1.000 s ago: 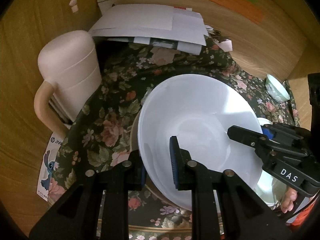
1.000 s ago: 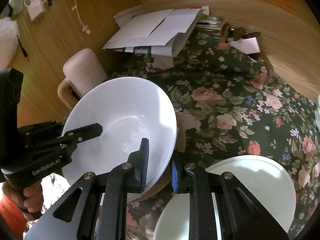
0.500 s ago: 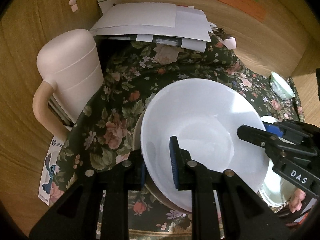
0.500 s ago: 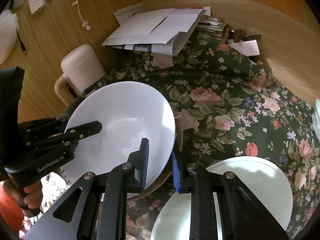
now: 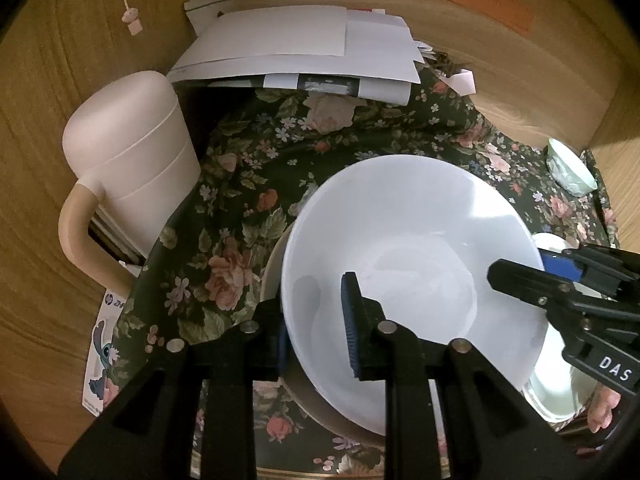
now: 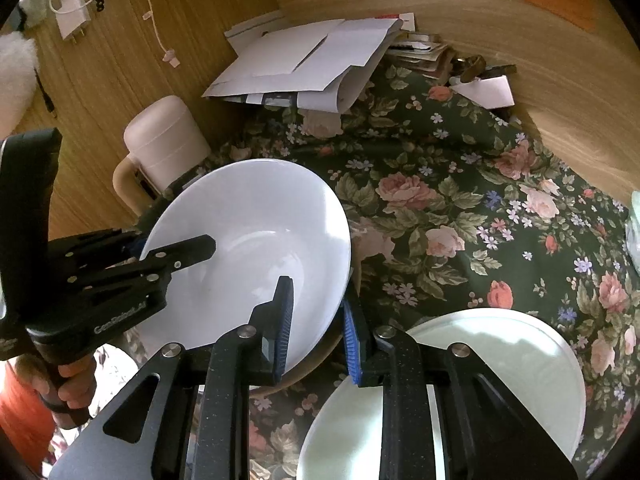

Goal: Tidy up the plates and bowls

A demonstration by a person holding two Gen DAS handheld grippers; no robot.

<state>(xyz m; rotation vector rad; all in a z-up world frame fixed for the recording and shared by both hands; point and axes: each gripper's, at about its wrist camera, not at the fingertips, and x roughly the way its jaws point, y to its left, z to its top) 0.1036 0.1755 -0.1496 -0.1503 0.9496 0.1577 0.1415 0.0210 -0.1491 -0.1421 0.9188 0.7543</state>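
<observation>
A large white bowl (image 5: 412, 264) hangs between both grippers over a tan dish (image 5: 272, 276) on the floral cloth. I cannot tell whether bowl and dish touch. My left gripper (image 5: 316, 328) grips the bowl's near left rim, one blue pad inside and one outside; its jaws are opening a little with the rim still pressed between them. My right gripper (image 6: 318, 332) is shut on the bowl's (image 6: 248, 240) right rim. Each wrist view shows the other gripper across the bowl: the right gripper (image 5: 528, 268) and the left gripper (image 6: 172, 244). A pale plate (image 6: 500, 380) lies at lower right.
A pink lidded jug (image 5: 132, 176) with a handle stands left of the bowl. A stack of papers (image 5: 300, 52) lies at the back against the wooden wall. A small pale green bowl (image 5: 568, 168) sits at the far right on the floral cloth (image 5: 248, 184).
The white bowl has sunk slightly toward the tan dish and sits flatter. Both grippers have kept their hold on its rim.
</observation>
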